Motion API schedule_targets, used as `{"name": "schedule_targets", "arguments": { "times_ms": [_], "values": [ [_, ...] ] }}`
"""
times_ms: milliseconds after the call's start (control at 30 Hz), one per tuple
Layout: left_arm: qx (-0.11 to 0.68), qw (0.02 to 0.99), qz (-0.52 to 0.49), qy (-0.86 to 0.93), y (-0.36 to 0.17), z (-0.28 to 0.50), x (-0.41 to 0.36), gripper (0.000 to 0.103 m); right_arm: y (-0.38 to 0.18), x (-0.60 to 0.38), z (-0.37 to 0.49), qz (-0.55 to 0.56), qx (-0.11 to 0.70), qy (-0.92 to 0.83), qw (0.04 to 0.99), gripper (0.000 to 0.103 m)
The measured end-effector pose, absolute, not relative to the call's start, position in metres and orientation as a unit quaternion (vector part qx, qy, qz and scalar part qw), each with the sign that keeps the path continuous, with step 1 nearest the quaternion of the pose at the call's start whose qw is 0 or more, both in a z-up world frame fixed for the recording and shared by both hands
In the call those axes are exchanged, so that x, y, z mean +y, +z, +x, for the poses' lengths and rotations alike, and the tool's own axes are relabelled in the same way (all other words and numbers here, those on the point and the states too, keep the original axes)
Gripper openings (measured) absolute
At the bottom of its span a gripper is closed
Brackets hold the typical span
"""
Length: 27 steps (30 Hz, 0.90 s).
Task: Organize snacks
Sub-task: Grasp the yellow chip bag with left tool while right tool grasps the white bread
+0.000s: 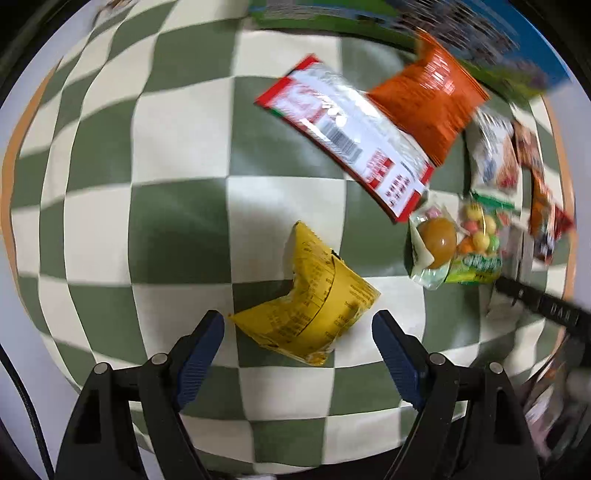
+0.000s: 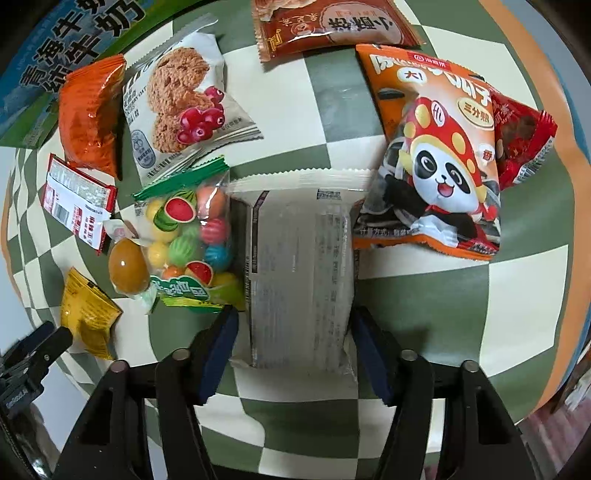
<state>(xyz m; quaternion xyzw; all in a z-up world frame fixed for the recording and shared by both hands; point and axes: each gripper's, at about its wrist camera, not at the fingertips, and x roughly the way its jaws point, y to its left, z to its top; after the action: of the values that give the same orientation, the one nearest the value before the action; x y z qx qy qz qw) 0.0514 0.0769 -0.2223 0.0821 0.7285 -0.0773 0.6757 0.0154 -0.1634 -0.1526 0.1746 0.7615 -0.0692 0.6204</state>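
My right gripper (image 2: 291,332) pinches the white packet (image 2: 299,273), hemmed by the candy bag (image 2: 184,236) and panda bag (image 2: 439,162); my left gripper (image 1: 297,328) hangs spread over the yellow packet (image 1: 310,310), blurred.

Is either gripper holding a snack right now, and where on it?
Left gripper: nothing, open over the yellow packet. Right gripper straddles the white packet's near end; a firm grip cannot be told.

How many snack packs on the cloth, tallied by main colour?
Orange: 2, plain orange pack, panda pack
Red: 2, red-white pack, dark red pack
White: 2, cookie pack, plain white pack
Brown: 1, brown pack
Yellow: 1, yellow pack
Clear: 2, candy bag, egg pouch
Total: 10
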Motion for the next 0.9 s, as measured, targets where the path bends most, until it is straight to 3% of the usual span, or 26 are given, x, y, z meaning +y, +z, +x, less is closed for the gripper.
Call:
{"name": "schedule_targets", "arguments": {
  "times_ms": [200, 267, 300, 333, 533, 667, 900],
  "values": [
    [0.727, 0.641, 0.212, -0.128, -0.245, 0.055, 0.02, 0.082, -0.148, -0.166, 0.009, 0.138, 0.77, -0.039, 0.622, 0.056],
    [0.73, 0.64, 0.202, -0.128, -0.251, 0.06, 0.016, 0.067, -0.147, -0.168, 0.007, 0.138, 0.771, -0.038, 0.621, 0.056],
    [0.738, 0.639, 0.18, -0.121, -0.253, 0.063, 0.017, 0.054, -0.145, -0.17, 0.005, 0.136, 0.771, -0.038, 0.621, 0.054],
    [0.746, 0.638, 0.156, -0.112, -0.254, 0.068, 0.021, 0.051, -0.144, -0.17, 0.004, 0.133, 0.77, -0.036, 0.623, 0.052],
    [0.771, 0.636, 0.008, -0.038, -0.256, 0.085, 0.056, 0.053, -0.126, -0.169, -0.016, 0.106, 0.773, -0.024, 0.624, 0.05],
    [0.789, 0.612, 0.0, -0.052, -0.268, 0.084, 0.062, 0.058, -0.125, -0.18, -0.014, 0.17, 0.769, -0.039, 0.615, 0.06],
    [0.763, 0.643, 0.039, -0.043, -0.248, 0.074, 0.051, 0.05, -0.126, -0.183, -0.012, 0.161, 0.762, -0.057, 0.625, 0.057]
  ]
}}
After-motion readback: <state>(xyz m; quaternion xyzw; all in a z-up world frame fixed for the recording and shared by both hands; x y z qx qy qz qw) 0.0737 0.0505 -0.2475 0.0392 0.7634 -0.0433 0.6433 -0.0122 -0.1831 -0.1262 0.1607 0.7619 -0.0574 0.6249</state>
